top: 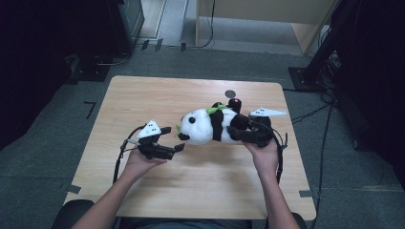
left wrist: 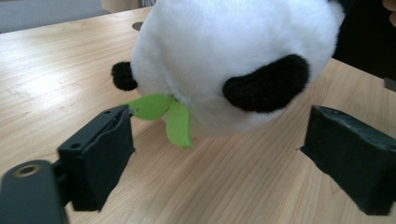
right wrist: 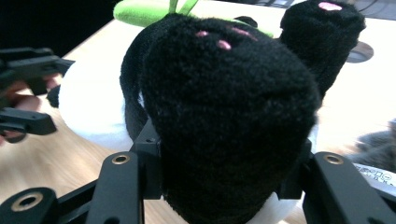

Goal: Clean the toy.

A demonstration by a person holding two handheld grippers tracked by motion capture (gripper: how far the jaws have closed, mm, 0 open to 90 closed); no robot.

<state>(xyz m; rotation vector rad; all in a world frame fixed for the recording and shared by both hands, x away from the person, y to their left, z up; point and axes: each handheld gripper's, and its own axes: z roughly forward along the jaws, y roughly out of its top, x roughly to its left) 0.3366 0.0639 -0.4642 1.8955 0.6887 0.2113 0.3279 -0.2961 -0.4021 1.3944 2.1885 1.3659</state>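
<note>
Item: plush panda (top: 210, 125), lying on its side near the middle of the bench (top: 143, 95), head toward the person's left.
Right hand-held gripper (top: 243, 132): clamped on a black hind leg (right wrist: 229, 116); grasp done.
Left hand-held gripper (top: 173, 138): jaws wide, nothing between them; a green felt leaf (left wrist: 163, 112) at the panda's mouth hangs just off one jaw, apparently not touching.
Status: one end secured. Outstanding, by judgement: a left-side grip at the head or leaf.
</note>
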